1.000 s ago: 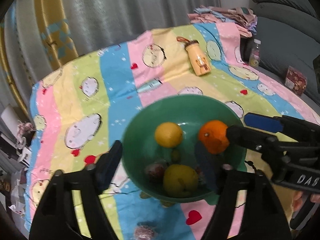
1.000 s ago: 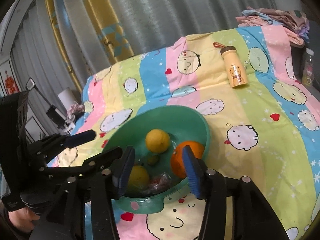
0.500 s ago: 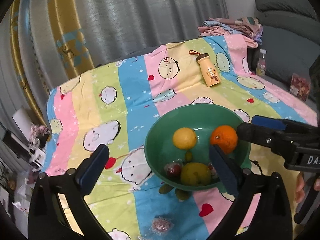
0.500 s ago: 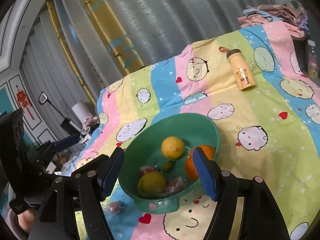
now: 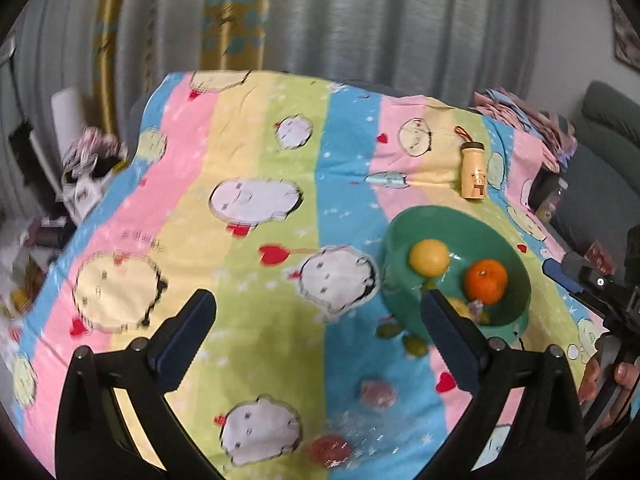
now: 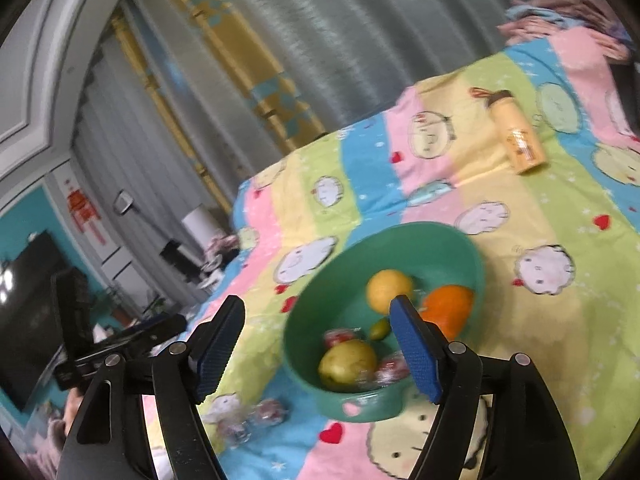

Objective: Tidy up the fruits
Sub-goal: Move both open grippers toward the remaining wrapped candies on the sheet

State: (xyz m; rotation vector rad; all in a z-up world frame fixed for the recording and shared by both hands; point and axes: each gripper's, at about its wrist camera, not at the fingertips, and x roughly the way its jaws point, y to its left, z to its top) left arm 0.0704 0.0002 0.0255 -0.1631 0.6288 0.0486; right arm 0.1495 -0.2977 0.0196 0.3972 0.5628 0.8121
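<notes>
A green bowl (image 5: 516, 256) (image 6: 332, 276) sits on the striped cartoon cloth and holds an orange (image 5: 485, 281) (image 6: 450, 312), a lemon (image 5: 429, 257) (image 6: 389, 291), a yellow-green pear (image 6: 347, 364) and wrapped red fruits (image 6: 336, 338). Two small green fruits (image 5: 414, 346) lie on the cloth beside the bowl. Wrapped red fruits (image 5: 378, 394) (image 6: 272, 410) lie loose in front. My left gripper (image 5: 316, 340) is open and empty, above the cloth left of the bowl. My right gripper (image 6: 316, 346) is open and empty, raised over the bowl's near side.
A yellow bottle (image 5: 473, 174) (image 6: 518, 140) lies on the cloth behind the bowl. Folded clothes (image 5: 520, 120) are stacked at the far right, next to a grey sofa (image 5: 600, 168). Curtains hang behind. Clutter sits past the cloth's left edge (image 5: 88, 168).
Both grippers have pulled back and up from the bowl. The left view has swung left, so the bowl now sits to its right. The right gripper has let go of the orange, which stays in the bowl.
</notes>
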